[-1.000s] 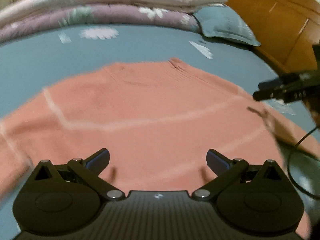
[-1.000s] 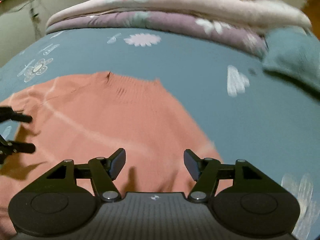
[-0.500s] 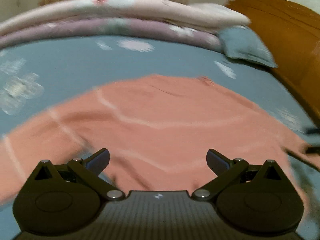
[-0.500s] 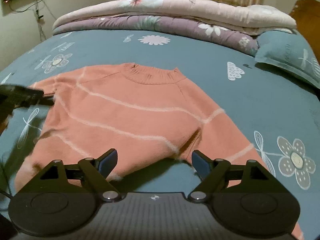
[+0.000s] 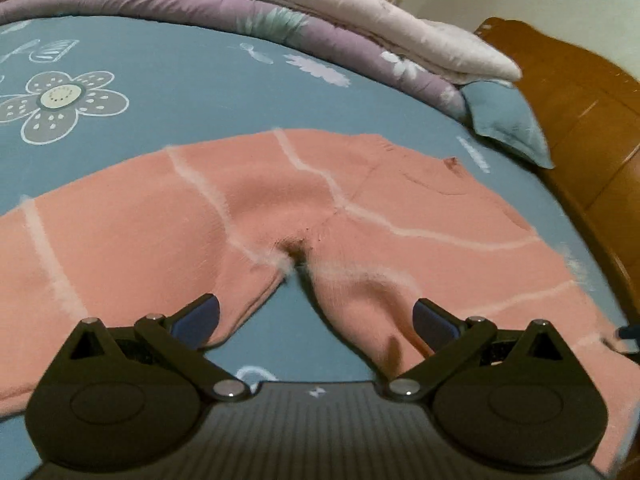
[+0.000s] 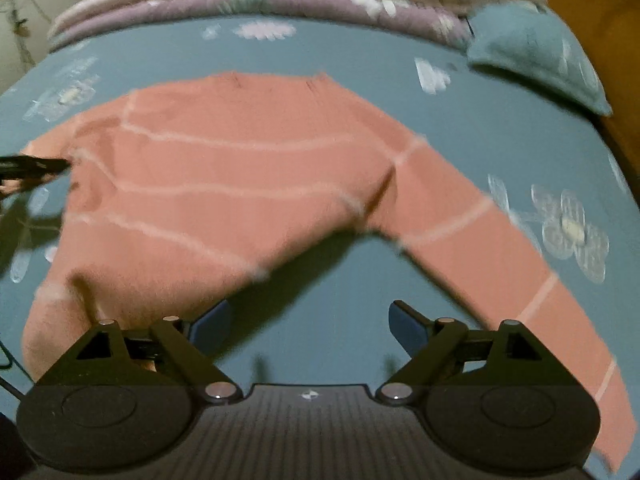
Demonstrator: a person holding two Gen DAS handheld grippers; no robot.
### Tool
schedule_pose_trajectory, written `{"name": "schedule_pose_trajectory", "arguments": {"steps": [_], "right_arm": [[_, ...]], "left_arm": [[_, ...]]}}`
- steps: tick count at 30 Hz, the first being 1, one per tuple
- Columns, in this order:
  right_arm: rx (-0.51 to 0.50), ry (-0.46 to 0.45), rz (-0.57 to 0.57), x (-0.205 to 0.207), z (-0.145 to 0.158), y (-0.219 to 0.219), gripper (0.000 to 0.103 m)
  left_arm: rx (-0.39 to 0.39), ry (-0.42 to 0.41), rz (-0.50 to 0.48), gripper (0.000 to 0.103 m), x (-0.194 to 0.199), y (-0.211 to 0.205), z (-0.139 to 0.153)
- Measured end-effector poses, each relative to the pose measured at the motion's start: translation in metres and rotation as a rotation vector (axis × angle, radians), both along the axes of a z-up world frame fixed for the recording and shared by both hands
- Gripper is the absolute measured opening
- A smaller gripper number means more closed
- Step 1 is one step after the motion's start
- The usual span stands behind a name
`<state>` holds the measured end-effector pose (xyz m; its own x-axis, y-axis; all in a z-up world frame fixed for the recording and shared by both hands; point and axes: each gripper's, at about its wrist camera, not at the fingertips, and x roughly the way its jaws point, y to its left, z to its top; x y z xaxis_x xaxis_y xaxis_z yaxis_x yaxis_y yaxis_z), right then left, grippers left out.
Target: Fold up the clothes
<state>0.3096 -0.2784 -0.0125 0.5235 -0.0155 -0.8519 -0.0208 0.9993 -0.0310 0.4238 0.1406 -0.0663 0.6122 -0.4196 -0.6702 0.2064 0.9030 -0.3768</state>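
Note:
A salmon-pink sweater point(image 5: 304, 208) with thin white stripes lies spread flat on the blue flowered bed sheet point(image 5: 168, 92). In the left wrist view I face its left armpit, with one sleeve running left and the body running right. My left gripper point(image 5: 316, 314) hovers open just in front of that armpit, nothing between its fingers. The right wrist view shows the sweater point(image 6: 224, 176) from the other side, its right sleeve point(image 6: 520, 280) stretching down to the right. My right gripper point(image 6: 310, 322) is open over bare sheet below the right armpit. The left gripper's tip point(image 6: 36, 166) shows at the far left.
Folded pink and purple quilts point(image 5: 280, 12) are stacked along the far side of the bed. A blue pillow point(image 5: 508, 120) lies at the far right, next to a brown wooden headboard point(image 5: 580, 112). A black cable point(image 6: 8, 368) runs at the lower left of the right wrist view.
Both grippers have pulled back and swung outward, the left toward the left armpit and the right toward the right armpit. Both stay open and the sweater lies still.

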Motion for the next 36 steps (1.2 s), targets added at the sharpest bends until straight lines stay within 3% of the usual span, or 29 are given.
{"name": "schedule_pose_trajectory", "arguments": {"steps": [6,9,12,14,17,21,25,29,36], "right_arm": [[-0.007,0.094,-0.077,0.002,-0.035,0.002,0.090],[0.036,0.146,-0.114,0.003,-0.049,0.000,0.090],[0.064,0.171,-0.146,0.000,-0.059,-0.002,0.101],[0.075,0.175,-0.155,-0.003,-0.062,-0.002,0.103],[0.085,0.171,-0.147,-0.005,-0.064,-0.004,0.103],[0.092,0.171,-0.129,-0.005,-0.065,-0.005,0.103],[0.090,0.149,-0.121,-0.011,-0.065,-0.005,0.103],[0.089,0.106,-0.120,-0.021,-0.065,-0.004,0.103],[0.087,0.045,-0.110,-0.031,-0.062,-0.004,0.103]], "left_arm": [[-0.075,-0.089,-0.026,0.102,0.043,0.005,0.016],[-0.093,-0.028,-0.017,0.102,0.060,0.005,-0.003],[-0.107,0.026,-0.030,0.102,0.048,0.003,-0.014],[-0.095,0.056,-0.077,0.102,0.035,-0.002,-0.011],[0.035,0.039,-0.113,0.102,0.032,-0.011,0.004],[0.000,-0.073,-0.107,0.102,0.060,-0.013,0.026],[-0.031,-0.032,-0.088,0.102,0.102,-0.020,0.009],[0.022,0.011,-0.056,0.102,0.127,-0.025,-0.014],[0.054,-0.007,-0.086,0.102,0.063,-0.055,0.017]]}}
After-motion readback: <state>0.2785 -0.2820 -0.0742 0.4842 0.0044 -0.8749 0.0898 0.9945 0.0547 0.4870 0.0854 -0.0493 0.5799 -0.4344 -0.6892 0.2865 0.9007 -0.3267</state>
